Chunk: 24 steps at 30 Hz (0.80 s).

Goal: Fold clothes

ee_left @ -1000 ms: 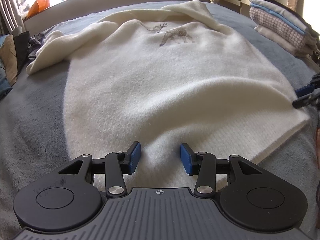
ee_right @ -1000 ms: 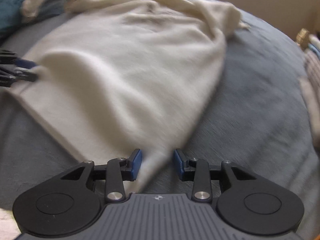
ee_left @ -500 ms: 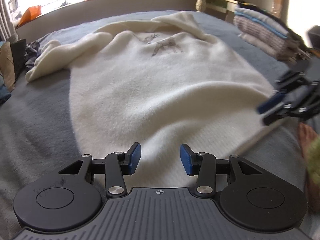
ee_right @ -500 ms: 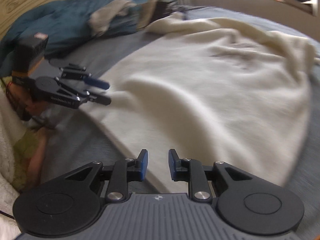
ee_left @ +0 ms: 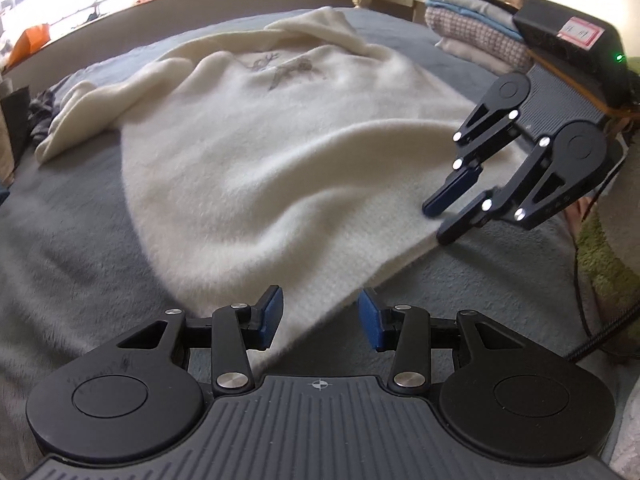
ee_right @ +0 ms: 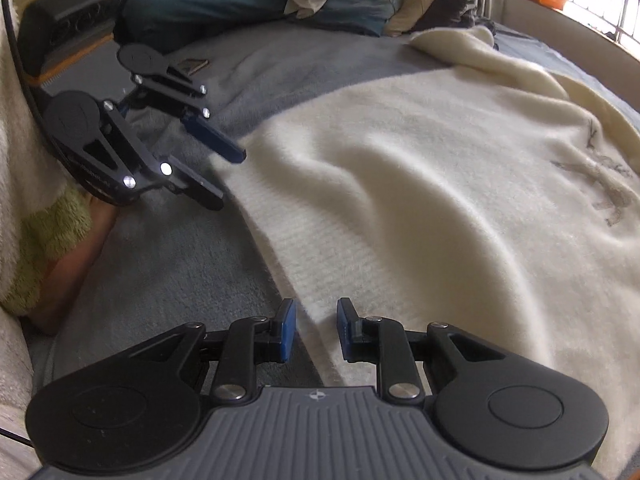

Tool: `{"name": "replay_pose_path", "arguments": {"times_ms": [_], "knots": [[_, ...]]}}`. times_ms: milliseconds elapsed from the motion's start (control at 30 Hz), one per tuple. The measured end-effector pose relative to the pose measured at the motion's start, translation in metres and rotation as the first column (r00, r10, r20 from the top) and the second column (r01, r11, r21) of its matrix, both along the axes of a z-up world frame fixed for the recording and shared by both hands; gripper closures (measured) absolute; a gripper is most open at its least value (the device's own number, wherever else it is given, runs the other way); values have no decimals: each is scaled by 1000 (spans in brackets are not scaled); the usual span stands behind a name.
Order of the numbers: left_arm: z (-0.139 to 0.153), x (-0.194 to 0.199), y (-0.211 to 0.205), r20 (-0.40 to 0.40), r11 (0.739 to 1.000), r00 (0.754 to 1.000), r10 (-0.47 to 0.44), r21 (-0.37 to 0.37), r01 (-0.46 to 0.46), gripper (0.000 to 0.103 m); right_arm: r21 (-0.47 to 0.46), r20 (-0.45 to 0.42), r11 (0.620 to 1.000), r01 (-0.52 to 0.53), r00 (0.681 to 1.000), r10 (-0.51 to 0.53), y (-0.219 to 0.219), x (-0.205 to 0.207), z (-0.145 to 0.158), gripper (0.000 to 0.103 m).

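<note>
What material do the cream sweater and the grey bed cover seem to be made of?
Cream sweater: probably soft wool or fleece knit, matte; fuzzy nap, ribbed hem band. Grey bed cover: likely plush fleece, matte; short brushed pile showing stroke marks.

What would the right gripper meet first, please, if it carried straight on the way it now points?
Most likely the ribbed hem of the cream sweater, lying just ahead of the right gripper; exact depth is unclear.
</note>
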<state>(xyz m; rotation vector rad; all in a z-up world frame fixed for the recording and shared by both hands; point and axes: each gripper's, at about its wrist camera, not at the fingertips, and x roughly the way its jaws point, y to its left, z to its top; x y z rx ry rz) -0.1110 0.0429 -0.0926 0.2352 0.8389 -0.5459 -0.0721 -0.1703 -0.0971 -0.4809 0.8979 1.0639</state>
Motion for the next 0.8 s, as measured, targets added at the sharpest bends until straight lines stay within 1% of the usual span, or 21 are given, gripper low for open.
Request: {"name": "replay_pose_path", "arguments": {"times_ms": [100, 167, 233, 300, 333, 400, 433, 467, 533, 600, 667, 767, 800], "knots": [[1, 3, -4, 5, 999, 1000, -20, -25, 20, 61, -3, -8, 1000, 6, 1000, -6, 0, -1, -3, 80], [1, 6, -9, 3, 998, 1000, -29, -56, 29, 62, 2, -17, 1000, 6, 1000, -6, -1, -1, -3, 83], [0, 10, -16, 0, 995, 999, -37, -89, 37, 62, 6, -26, 1000, 10, 1000, -10, -2, -1, -4, 84], [-2, 15, -26, -9, 991, 999, -42, -131, 40, 65, 14, -34, 1000, 17, 999, -16, -3, -1, -4, 84], [-5, 17, -32, -18, 989, 999, -45, -145, 42, 68, 18, -37, 1000, 20, 999, -19, -4, -1, -4, 84], [-11, 21, -42, -38, 984, 998, -52, -171, 45, 70, 31, -49, 999, 31, 998, -29, -6, 1, -5, 84], [-16, 23, -47, -57, 983, 997, -57, -180, 45, 76, 40, -60, 998, 42, 997, -39, -8, 2, -5, 84], [-20, 25, -49, -75, 982, 996, -56, -183, 41, 79, 51, -73, 997, 53, 996, -49, -9, 4, -4, 84], [-27, 27, -48, -95, 984, 995, -42, -178, 24, 83, 77, -115, 994, 79, 991, -70, -14, 10, -2, 84], [-29, 29, -43, -113, 980, 993, -28, -201, 4, 84, 120, -161, 987, 110, 983, -90, -20, 19, 5, 84], [-30, 29, -41, -129, 975, 992, -13, -220, -15, 84, 188, -214, 968, 166, 969, -124, -26, 34, 16, 84], [-33, 25, -41, -112, 975, 994, -8, -221, -17, 84, 282, -297, 925, 253, 940, -166, -36, 56, 32, 84], [-35, 24, -41, -109, 974, 994, -5, -225, -20, 84, 295, -298, 921, 253, 941, -163, -30, 62, 35, 84]]}}
